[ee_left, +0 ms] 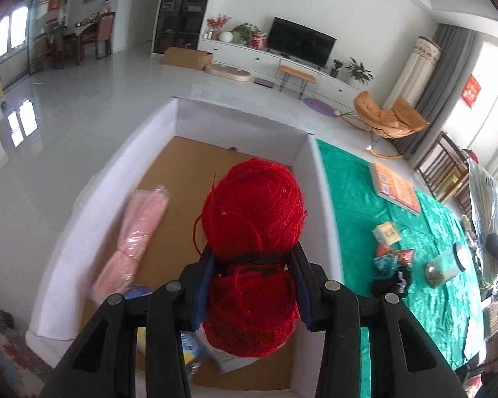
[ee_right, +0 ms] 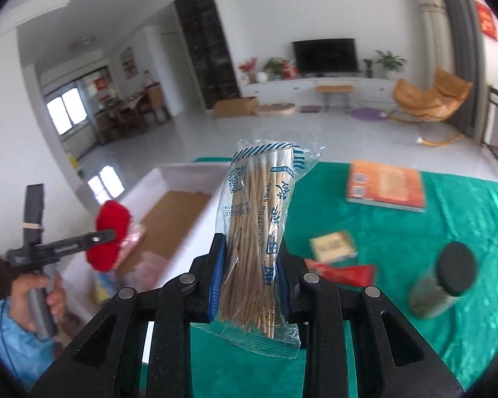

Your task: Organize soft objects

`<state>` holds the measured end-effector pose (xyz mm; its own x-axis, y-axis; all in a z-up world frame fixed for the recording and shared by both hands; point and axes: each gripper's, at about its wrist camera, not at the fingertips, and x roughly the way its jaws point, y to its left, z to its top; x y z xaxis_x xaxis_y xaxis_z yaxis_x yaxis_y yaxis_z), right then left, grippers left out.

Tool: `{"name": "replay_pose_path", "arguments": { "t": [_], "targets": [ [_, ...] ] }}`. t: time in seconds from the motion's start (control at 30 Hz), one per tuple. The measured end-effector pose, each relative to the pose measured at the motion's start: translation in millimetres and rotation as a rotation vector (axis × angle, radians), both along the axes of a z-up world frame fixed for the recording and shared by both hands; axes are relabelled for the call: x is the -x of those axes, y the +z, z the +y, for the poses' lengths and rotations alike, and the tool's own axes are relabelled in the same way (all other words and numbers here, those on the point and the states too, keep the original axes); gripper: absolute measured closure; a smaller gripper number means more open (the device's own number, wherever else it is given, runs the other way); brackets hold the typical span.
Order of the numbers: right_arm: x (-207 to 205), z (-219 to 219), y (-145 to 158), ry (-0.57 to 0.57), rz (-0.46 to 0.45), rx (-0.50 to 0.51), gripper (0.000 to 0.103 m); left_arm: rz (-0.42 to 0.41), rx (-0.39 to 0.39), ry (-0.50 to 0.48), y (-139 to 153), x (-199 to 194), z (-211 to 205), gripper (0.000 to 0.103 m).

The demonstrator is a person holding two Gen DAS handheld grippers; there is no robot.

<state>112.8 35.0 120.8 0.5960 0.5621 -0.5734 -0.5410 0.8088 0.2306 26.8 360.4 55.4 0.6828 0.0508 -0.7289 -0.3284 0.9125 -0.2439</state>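
Note:
My left gripper [ee_left: 252, 258] is shut on a red ball of yarn [ee_left: 254, 219], pinched at its waist and hanging above the white box with a brown cardboard floor [ee_left: 169, 179]. A pink wrapped bundle [ee_left: 132, 232] lies in the box at the left. In the right wrist view my right gripper [ee_right: 250, 262] is shut on a clear bag of cotton swabs [ee_right: 255, 229], held up over the green cloth [ee_right: 398, 298]. That view also shows the left gripper [ee_right: 108, 232] with the red yarn [ee_right: 111, 214] over the box [ee_right: 172, 219], in a person's hand [ee_right: 46, 295].
On the green cloth [ee_left: 348, 199] lie an orange book [ee_left: 396, 187], a small yellow box [ee_left: 386, 232], red and patterned pouches [ee_left: 395, 255], a dark soft item [ee_left: 390, 283] and a jar with a black lid [ee_right: 443, 285]. Blue-labelled packets [ee_left: 189, 348] lie in the box's near end.

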Motion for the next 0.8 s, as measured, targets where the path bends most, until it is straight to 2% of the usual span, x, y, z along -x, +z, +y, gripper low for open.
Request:
{"name": "replay_pose_path", "arguments": {
  "t": [0.03, 0.1, 0.13, 0.17, 0.2, 0.23, 0.27, 0.3, 0.4, 0.53, 0.6, 0.7, 0.8],
  "targets": [
    [3.2, 27.5, -1.7, 0.058, 0.020, -0.014, 0.074, 0.015, -0.023, 0.026, -4.5, 9.5, 7.5, 0.060],
    [8.4, 77.8, -8.9, 0.151, 0.056, -0.027, 0.074, 0.055, -0.083, 0.094, -16.8, 24.0, 19.2, 0.051],
    [11.0, 100.1, -14.0, 0.191, 0.072, -0.028, 0.073, 0.074, -0.107, 0.123, -22.8, 28.9, 22.2, 0.034],
    [12.9, 119.6, -20.6, 0.231, 0.093, -0.027, 0.068, 0.084, -0.125, 0.145, -28.3, 32.3, 24.8, 0.013],
    [14.6, 135.7, -29.3, 0.273, 0.121, -0.028, 0.065, 0.084, -0.137, 0.166, -33.0, 35.7, 27.0, 0.007],
    [15.4, 146.5, -37.1, 0.305, 0.146, -0.036, 0.043, 0.074, -0.145, 0.185, -36.2, 38.6, 28.0, 0.005],
    [16.0, 149.7, -44.4, 0.319, 0.158, -0.038, 0.026, 0.067, -0.151, 0.194, -38.9, 39.2, 26.7, 0.005],
    [17.8, 146.6, -49.9, 0.315, 0.144, -0.031, 0.027, 0.060, -0.153, 0.193, -40.6, 38.6, 23.5, 0.005],
    [21.8, 116.9, -68.9, 0.221, 0.061, 0.071, 0.027, 0.018, -0.156, 0.153, -40.9, 33.6, 2.9, 0.005],
    [31.8, 33.1, -113.6, -0.011, -0.007, 0.181, 0.024, -0.054, -0.134, 0.013, -33.6, 21.1, -58.6, 0.005],
    [34.9, -21.2, -148.9, -0.174, 0.016, 0.232, 0.024, -0.073, -0.107, -0.084, -31.3, 12.8, -103.0, 0.005],
    [40.1, -97.5, -197.4, -0.390, 0.107, 0.270, 0.024, -0.081, -0.036, -0.247, -36.3, 0.9, -176.6, 0.005],
    [44.3, -165.0, -212.3, -0.570, 0.157, 0.271, 0.024, -0.022, 0.006, -0.399, -59.4, -16.2, -244.3, 0.005]
  ]
}}
